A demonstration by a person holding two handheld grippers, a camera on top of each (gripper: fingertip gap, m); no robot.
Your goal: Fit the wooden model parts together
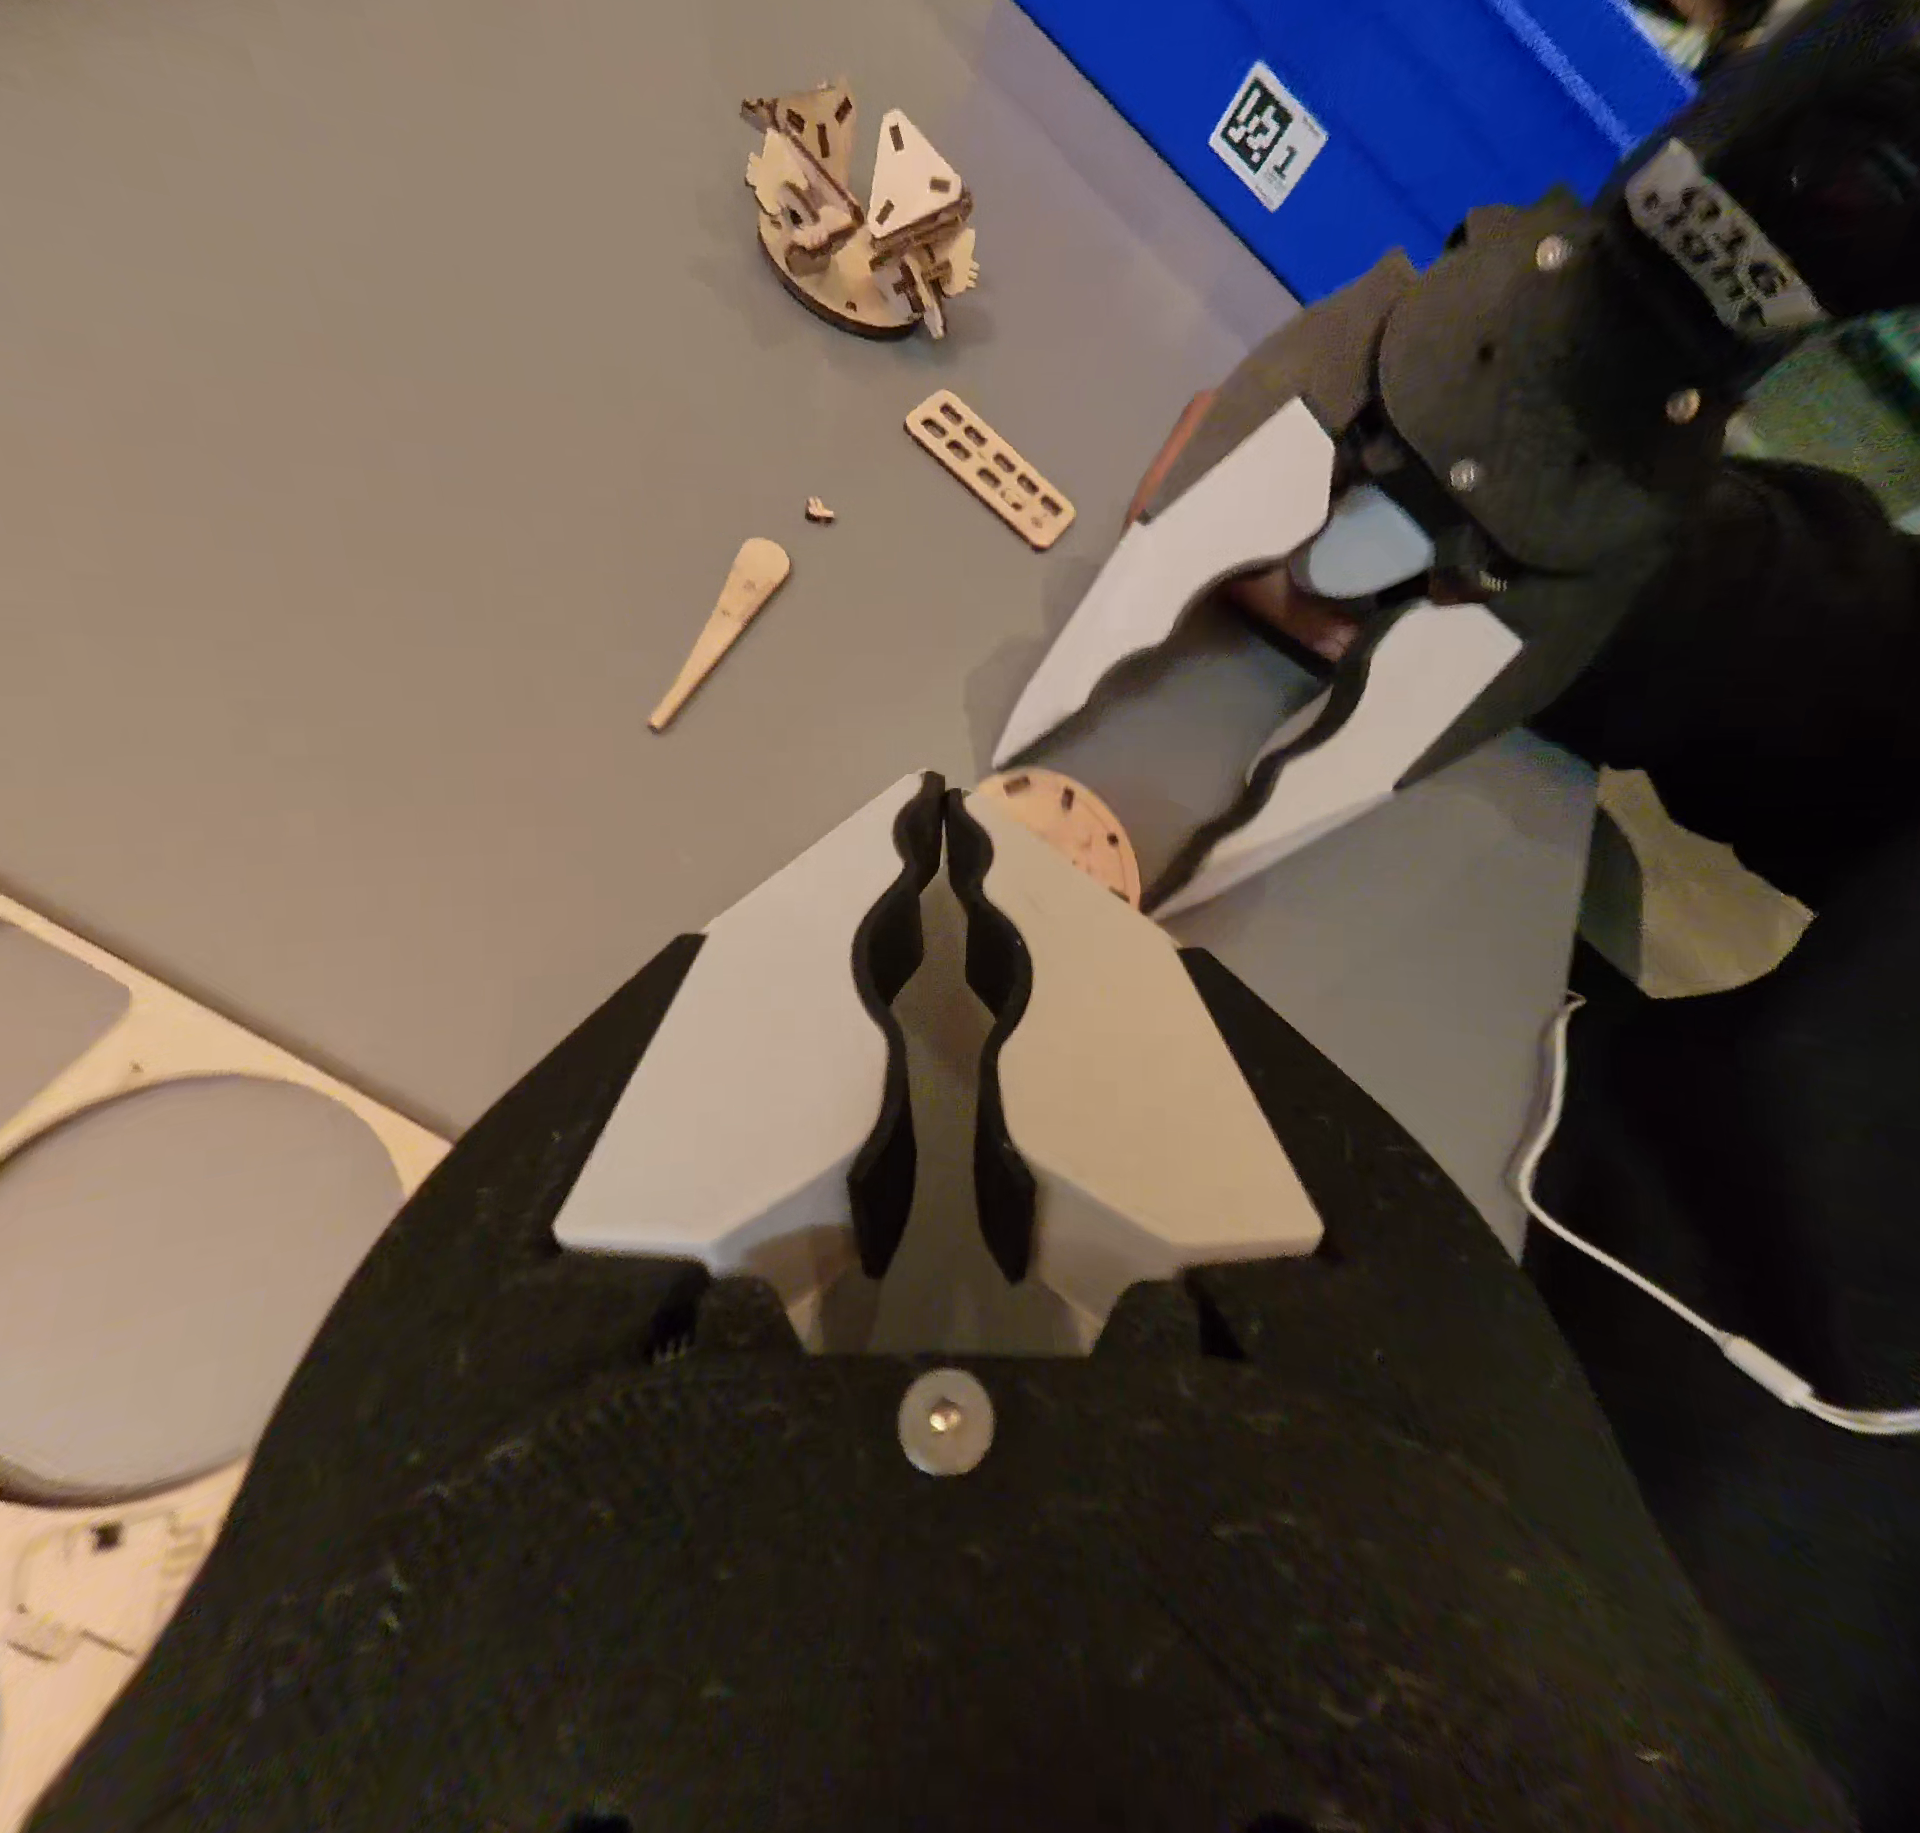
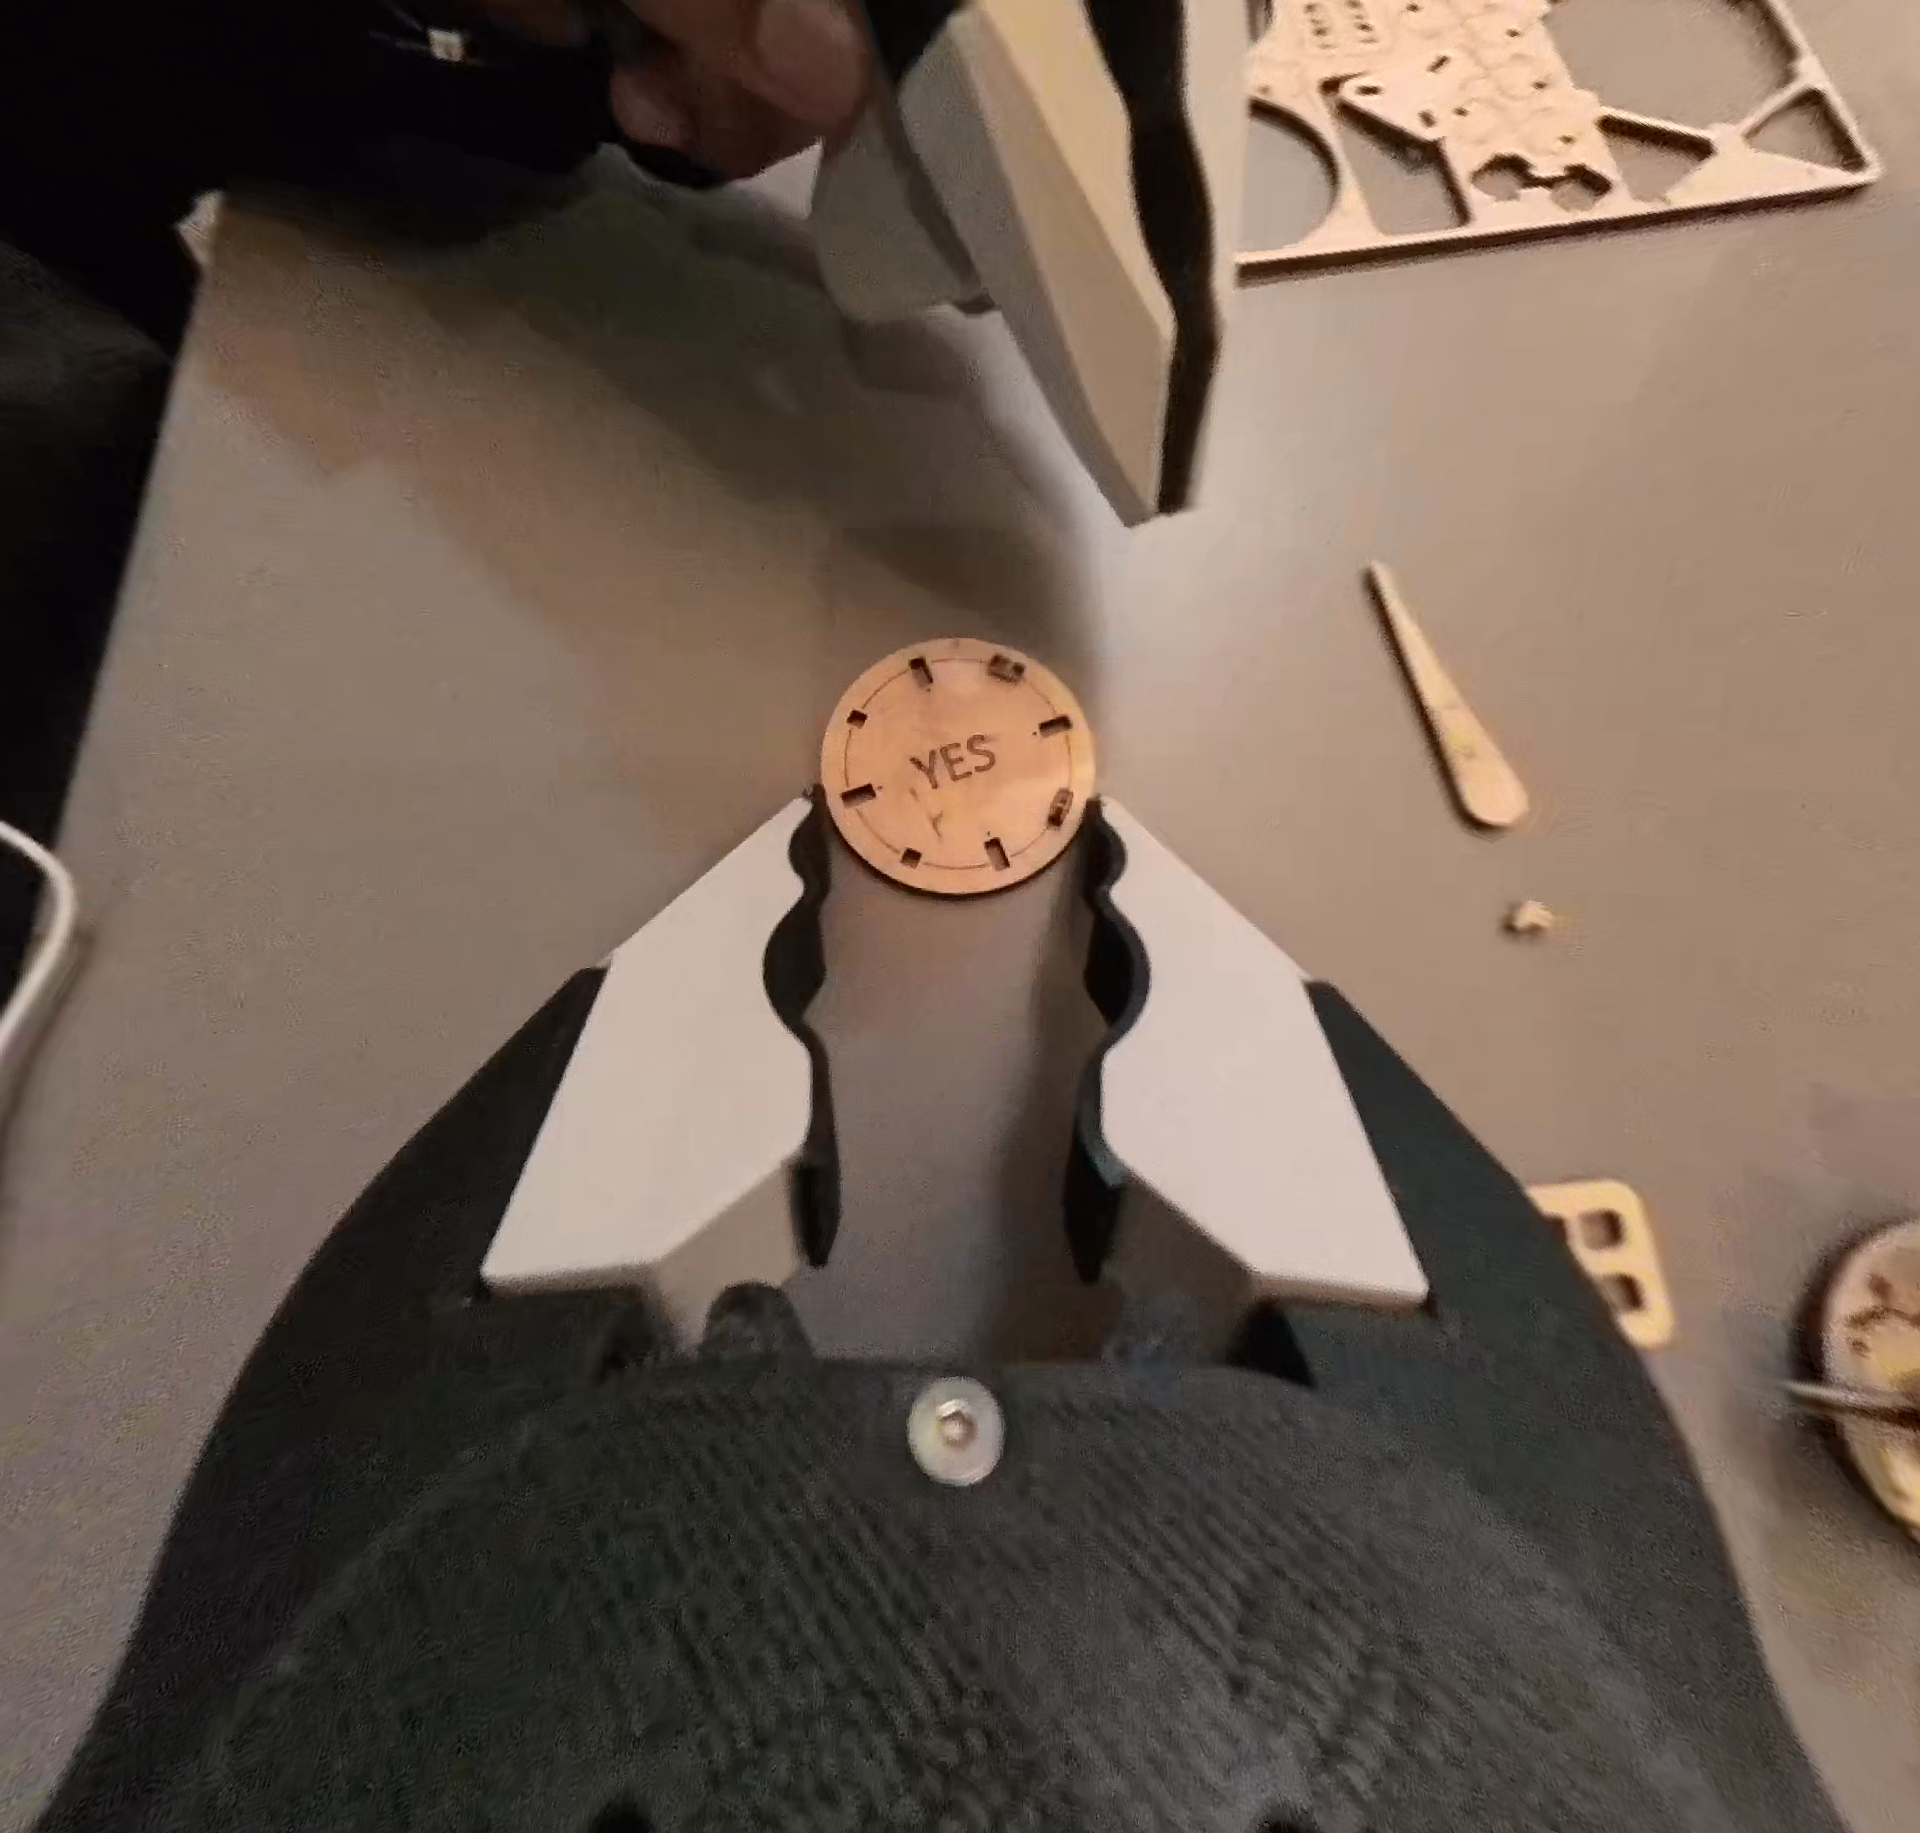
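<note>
A round wooden disc (image 2: pixel 961 765) with small slots around its rim lies on the grey table (image 2: pixel 520 640). My right gripper (image 2: pixel 956 815) has closed on it. The very tips of both pads touch its left and right edges. In the left wrist view the disc (image 1: pixel 1086 838) spans the tips of the right gripper (image 1: pixel 1075 829). My left gripper (image 1: pixel 941 796) is shut and empty, its tips just beside the disc's edge. It also shows in the right wrist view (image 2: pixel 1164 495), held by a hand (image 2: pixel 727 48) a little beyond the disc and not touching it.
A tapered wooden stick (image 1: pixel 722 630), a tiny wood bit (image 1: pixel 819 508), a slotted wooden strip (image 1: pixel 987 479) and a partly built wooden model (image 1: pixel 852 214) lie further out. A blue box (image 1: pixel 1299 48) stands behind. Cut-out plywood sheets (image 1: pixel 125 1264) (image 2: pixel 1538 90) lie at the edges. A white cable (image 1: pixel 1662 1305) hangs right.
</note>
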